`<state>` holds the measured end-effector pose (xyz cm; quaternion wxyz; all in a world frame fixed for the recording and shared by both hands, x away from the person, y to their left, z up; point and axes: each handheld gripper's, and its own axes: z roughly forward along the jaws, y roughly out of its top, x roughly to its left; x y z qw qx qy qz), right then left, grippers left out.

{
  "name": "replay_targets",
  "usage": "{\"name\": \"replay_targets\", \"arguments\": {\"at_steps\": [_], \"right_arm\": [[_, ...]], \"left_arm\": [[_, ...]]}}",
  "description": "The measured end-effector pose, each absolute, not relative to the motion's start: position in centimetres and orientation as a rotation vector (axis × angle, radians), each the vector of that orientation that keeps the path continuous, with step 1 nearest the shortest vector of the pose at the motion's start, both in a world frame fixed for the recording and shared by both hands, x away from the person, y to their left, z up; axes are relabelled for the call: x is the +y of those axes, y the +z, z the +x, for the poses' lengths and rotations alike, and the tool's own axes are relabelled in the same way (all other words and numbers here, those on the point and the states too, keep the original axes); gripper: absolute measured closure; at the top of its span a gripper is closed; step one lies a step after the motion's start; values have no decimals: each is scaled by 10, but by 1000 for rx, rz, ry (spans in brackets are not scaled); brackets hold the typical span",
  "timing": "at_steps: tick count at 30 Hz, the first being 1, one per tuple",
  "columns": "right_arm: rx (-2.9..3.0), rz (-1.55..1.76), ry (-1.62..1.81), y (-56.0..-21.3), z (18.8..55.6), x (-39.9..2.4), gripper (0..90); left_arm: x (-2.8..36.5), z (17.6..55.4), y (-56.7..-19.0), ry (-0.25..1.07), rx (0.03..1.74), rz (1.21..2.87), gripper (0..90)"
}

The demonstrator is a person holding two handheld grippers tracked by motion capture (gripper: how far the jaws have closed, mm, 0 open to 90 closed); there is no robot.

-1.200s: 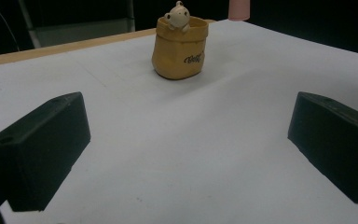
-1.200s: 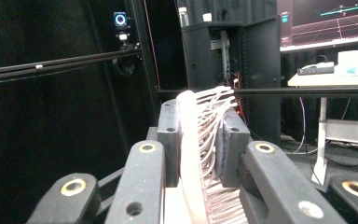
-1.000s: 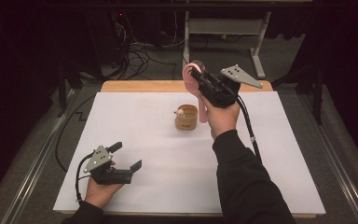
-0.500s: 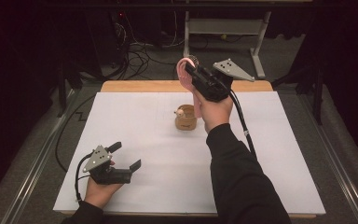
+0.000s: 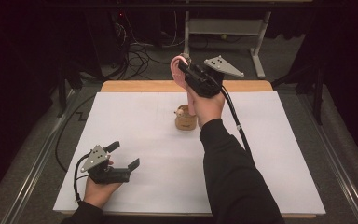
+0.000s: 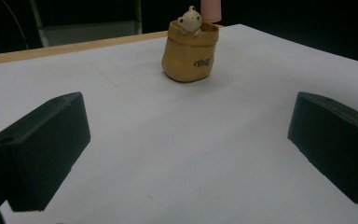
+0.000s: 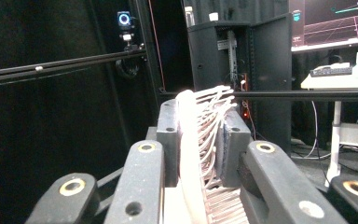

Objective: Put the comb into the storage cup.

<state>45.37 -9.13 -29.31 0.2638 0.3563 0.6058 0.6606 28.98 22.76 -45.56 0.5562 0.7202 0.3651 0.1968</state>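
My right gripper [image 5: 182,66] is held up over the table's far edge, beyond a small tan pot [image 5: 185,122]. It is shut on a pink brush [image 5: 176,71]. In the right gripper view the brush [image 7: 189,140] stands edge-on between the jaws of the right gripper [image 7: 200,128], its white bristles fanning right. The pot [image 6: 189,51] has a little bear figure [image 6: 189,19] peeking over its rim, and the brush's pink end [image 6: 210,9] shows behind it. My left gripper [image 5: 125,155] rests on the white sheet at the near left, open with nothing between the jaws, pointing toward the pot.
A white sheet [image 5: 135,126] covers the table, and a wooden strip [image 5: 135,86] shows along its far edge. Cables [image 5: 140,56] and a metal stand [image 5: 261,42] lie on the floor beyond. Black frame bars and a dark cabinet [image 7: 237,60] stand ahead of the right gripper.
The right hand has carried the brush farther from me and a little left, past the pot toward the far edge. The left gripper has stayed put.
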Motion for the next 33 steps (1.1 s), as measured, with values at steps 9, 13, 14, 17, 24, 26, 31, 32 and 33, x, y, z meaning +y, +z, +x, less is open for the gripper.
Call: {"name": "replay_targets", "arguments": {"at_steps": [9, 13, 14, 17, 24, 26, 31, 32, 33], "right_arm": [[1646, 969, 1789, -301, 460, -87, 758], [1651, 967, 1784, -306, 462, -86, 758], [1652, 973, 1784, -307, 463, -86, 758], [1652, 985, 1777, -311, 465, -87, 757], [1662, 990, 1763, -319, 467, -88, 754], [1666, 983, 1762, -320, 467, -87, 754], [1674, 973, 1752, -323, 466, -84, 753], [1675, 971, 1752, -323, 467, -83, 752], [1675, 971, 1752, -324, 467, -83, 752]], "left_arm": [[229, 289, -454, 470, 863, 1690, 0], [229, 289, -455, 472, 867, 1692, 0], [230, 289, -455, 471, 868, 1692, 0], [230, 289, -456, 473, 868, 1698, 0], [230, 289, -456, 469, 871, 1695, 0], [229, 289, -456, 468, 870, 1696, 0], [230, 289, -456, 470, 871, 1693, 0], [230, 289, -456, 469, 871, 1692, 0], [230, 289, -456, 467, 870, 1693, 0]]}}
